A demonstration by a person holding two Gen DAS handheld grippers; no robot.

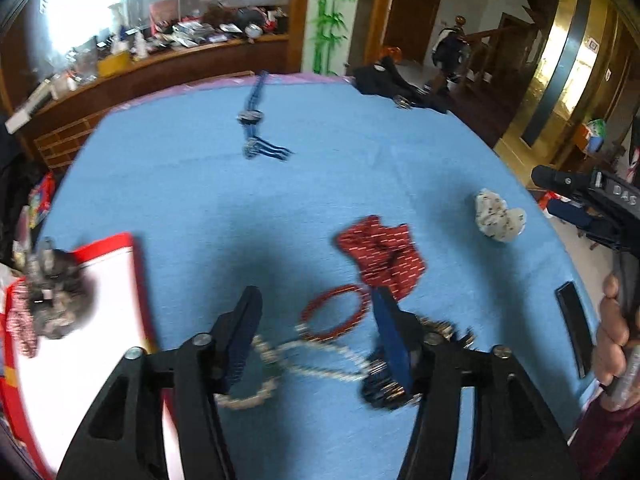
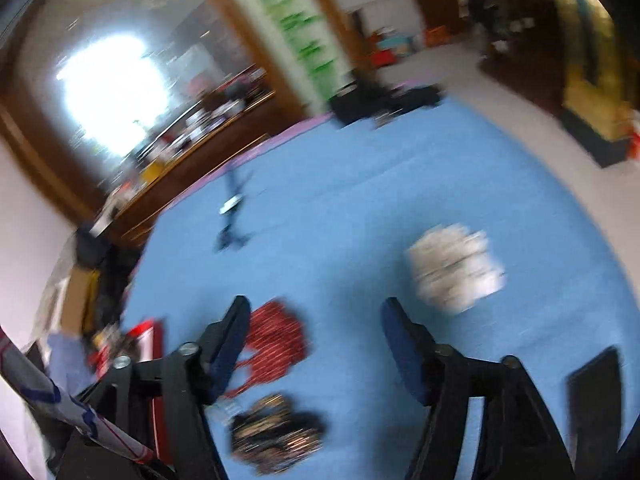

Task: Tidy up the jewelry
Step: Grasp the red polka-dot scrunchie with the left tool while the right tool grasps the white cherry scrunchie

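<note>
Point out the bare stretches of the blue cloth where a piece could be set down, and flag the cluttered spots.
Widest bare patch: the blue cloth between the dark blue strap piece, the red-edged tray and the red patterned pouch. Another lies between that strap and the white speckled pouch. Crowded: near the left gripper, where the red bangle, pearl chain and dark beaded piece bunch together.

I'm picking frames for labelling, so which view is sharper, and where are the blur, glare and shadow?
Left wrist view: mostly sharp; red bracelet and white pouch readable, a soft shadow on the blue cloth, fisheye bending at the edges. Right wrist view: heavy motion blur smears the white pouch; the window is blown out by glare.
</note>
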